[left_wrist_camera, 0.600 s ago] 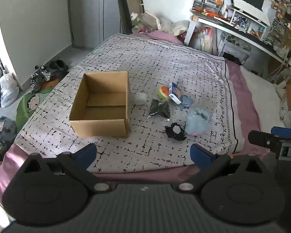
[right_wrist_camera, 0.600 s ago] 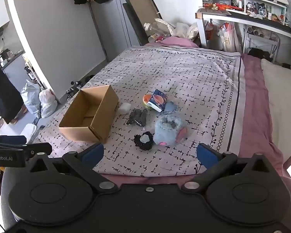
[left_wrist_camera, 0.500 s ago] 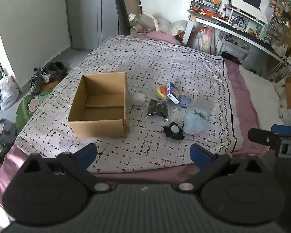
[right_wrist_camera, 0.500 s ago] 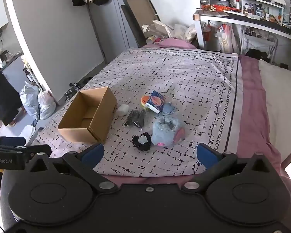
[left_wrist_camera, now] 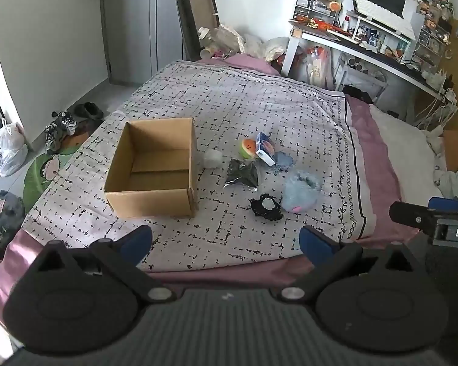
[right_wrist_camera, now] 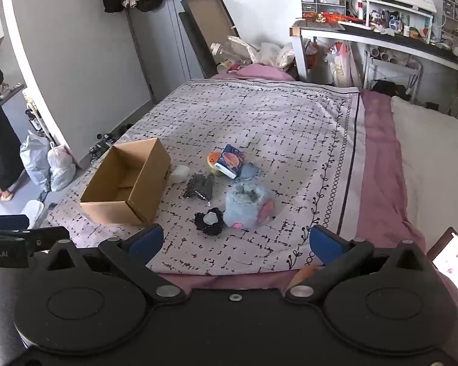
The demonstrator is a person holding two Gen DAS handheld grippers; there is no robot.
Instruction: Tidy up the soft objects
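An open empty cardboard box point(left_wrist_camera: 155, 167) point(right_wrist_camera: 126, 183) stands on the patterned bed cover point(left_wrist_camera: 259, 106). Right of it lie a white soft lump point(left_wrist_camera: 213, 158), an orange-green ball point(left_wrist_camera: 248, 148), a blue-white pack point(left_wrist_camera: 265, 152), a dark crinkled bag point(left_wrist_camera: 242, 174), a black scrunchie-like piece point(left_wrist_camera: 267, 207) point(right_wrist_camera: 210, 221) and a light blue plush point(left_wrist_camera: 300, 193) point(right_wrist_camera: 248, 202). My left gripper point(left_wrist_camera: 226, 244) and right gripper point(right_wrist_camera: 235, 242) are both open and empty, held above the near bed edge, well short of the objects.
Floor left of the bed holds shoes point(left_wrist_camera: 61, 125), white bags point(left_wrist_camera: 10, 149) and a green mat point(left_wrist_camera: 42, 170). A cluttered desk point(left_wrist_camera: 366, 48) stands at the back right. A white pillow area point(right_wrist_camera: 430, 158) lies right of the cover. A phone screen point(right_wrist_camera: 455, 262) shows at the right.
Both grippers have drawn back slightly and tilted up, so the bed and objects sit a bit farther away in view. Nothing on the bed has moved.
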